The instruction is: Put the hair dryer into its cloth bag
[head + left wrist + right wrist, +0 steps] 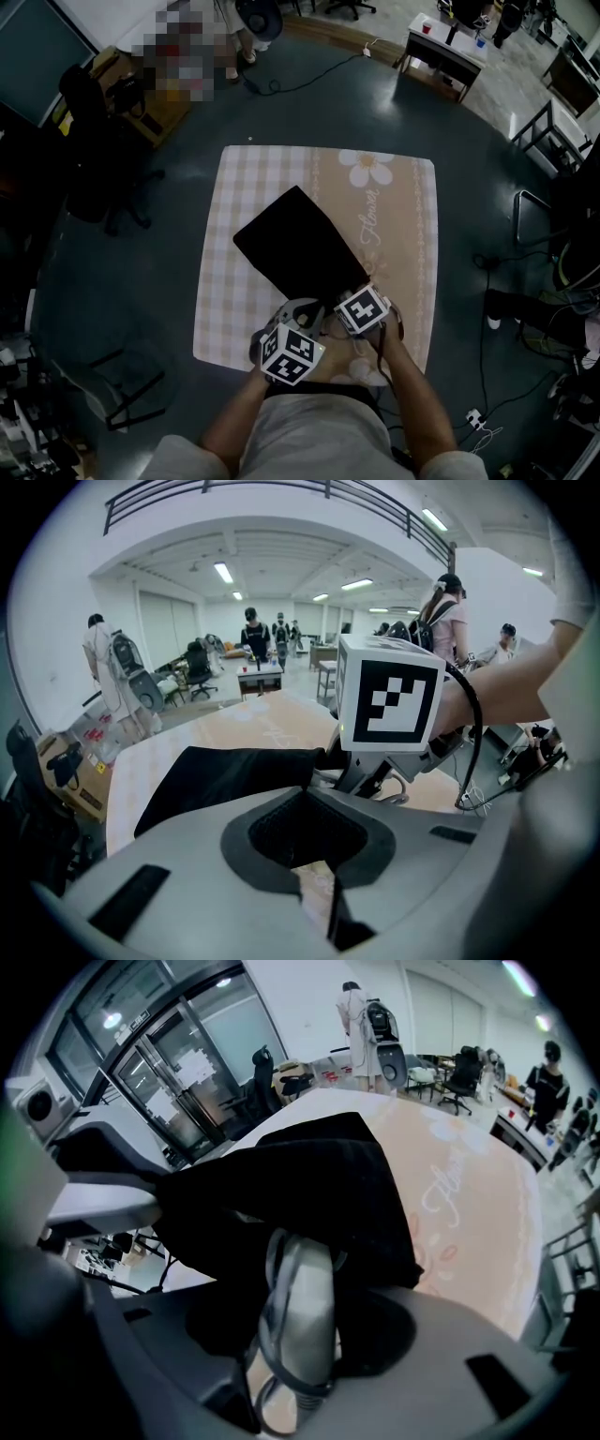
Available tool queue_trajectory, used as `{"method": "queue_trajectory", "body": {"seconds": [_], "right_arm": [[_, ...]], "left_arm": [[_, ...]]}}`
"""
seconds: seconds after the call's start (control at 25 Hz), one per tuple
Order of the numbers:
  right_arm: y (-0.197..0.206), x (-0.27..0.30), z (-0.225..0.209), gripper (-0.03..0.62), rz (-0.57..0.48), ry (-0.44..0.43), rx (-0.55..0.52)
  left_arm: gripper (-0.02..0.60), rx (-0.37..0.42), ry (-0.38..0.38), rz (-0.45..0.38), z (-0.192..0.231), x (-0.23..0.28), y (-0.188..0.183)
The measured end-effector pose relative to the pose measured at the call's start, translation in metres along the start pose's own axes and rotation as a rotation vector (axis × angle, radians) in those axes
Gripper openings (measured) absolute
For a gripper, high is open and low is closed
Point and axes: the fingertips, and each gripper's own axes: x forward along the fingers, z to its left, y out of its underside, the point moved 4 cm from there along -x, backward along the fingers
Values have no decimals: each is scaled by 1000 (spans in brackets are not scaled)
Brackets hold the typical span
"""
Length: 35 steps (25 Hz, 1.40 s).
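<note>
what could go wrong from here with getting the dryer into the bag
1. The cord is wound loosely round the handle of the hair dryer, which sits between the right gripper's jaws. A loop could snag on the mouth of the cloth bag.
2. The left gripper seems to pinch only the thin edge of the bag. If that cloth slips out, the mouth would likely fall shut over the dryer.

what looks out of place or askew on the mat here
Nothing is spilled or damaged. Only the black cloth bag sits askew, lying diagonal to the edges of the checked mat. The hair dryer is held by its handle in the right gripper at the bag's near end.
</note>
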Motion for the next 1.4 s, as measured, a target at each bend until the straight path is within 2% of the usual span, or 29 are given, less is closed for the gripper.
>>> {"method": "queue_trajectory", "body": {"seconds": [0.2,1.4], "right_arm": [[-1,-6,0,225,11,14,-3],[-11,-2,3,225,-44,-31,73]], "left_arm": [[15,-3,-3,-4,-1,-2,-1],[15,-18,18,-28,-1,-14,-5]]}}
